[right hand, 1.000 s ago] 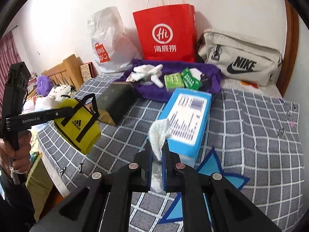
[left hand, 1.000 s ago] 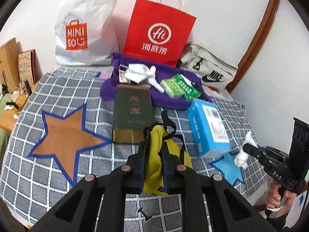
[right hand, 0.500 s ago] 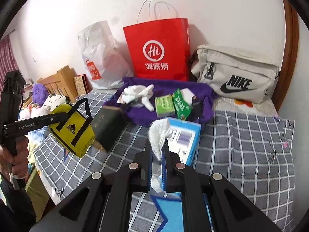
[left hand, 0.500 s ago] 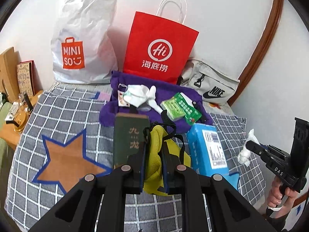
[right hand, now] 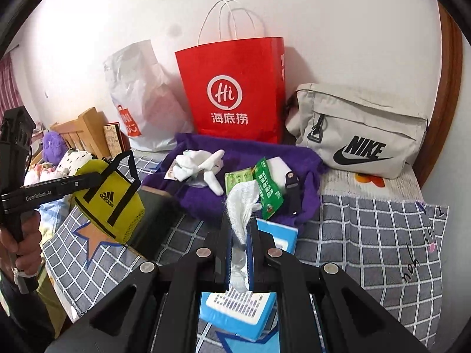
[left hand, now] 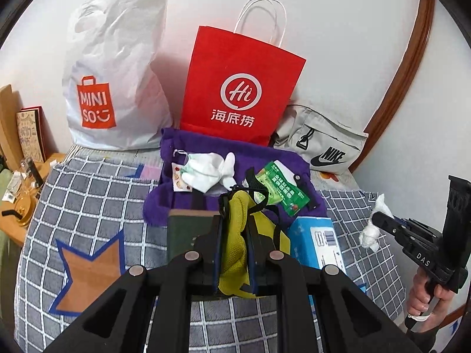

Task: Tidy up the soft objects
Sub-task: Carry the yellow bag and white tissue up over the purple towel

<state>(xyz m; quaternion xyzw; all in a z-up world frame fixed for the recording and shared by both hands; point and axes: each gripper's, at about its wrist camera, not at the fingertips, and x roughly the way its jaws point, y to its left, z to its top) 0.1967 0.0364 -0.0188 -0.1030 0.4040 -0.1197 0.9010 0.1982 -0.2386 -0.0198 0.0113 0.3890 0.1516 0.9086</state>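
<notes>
Carry step: left gripper (left hand: 234, 253) pinching yellow bag (right hand: 113, 201), right gripper (right hand: 239, 260) pinching white tissue (right hand: 241, 206), both aloft; next, a drop spot, perhaps the purple cloth (right hand: 265, 154) at 12 o'clock.

Against the wall behind your bed (left hand: 88, 194) stand the Miniso bag (left hand: 114, 70) on the left, the Haidilao paper bag (left hand: 241, 88) in the middle, and the Nike bag (right hand: 359, 135) lying right. Before them the towel (right hand: 297, 158) carries socks (right hand: 200, 164) left and wipes packets (right hand: 266, 188) right. The book (left hand: 185, 232) and tissue box (left hand: 315, 241) lie nearer you, book left.
</notes>
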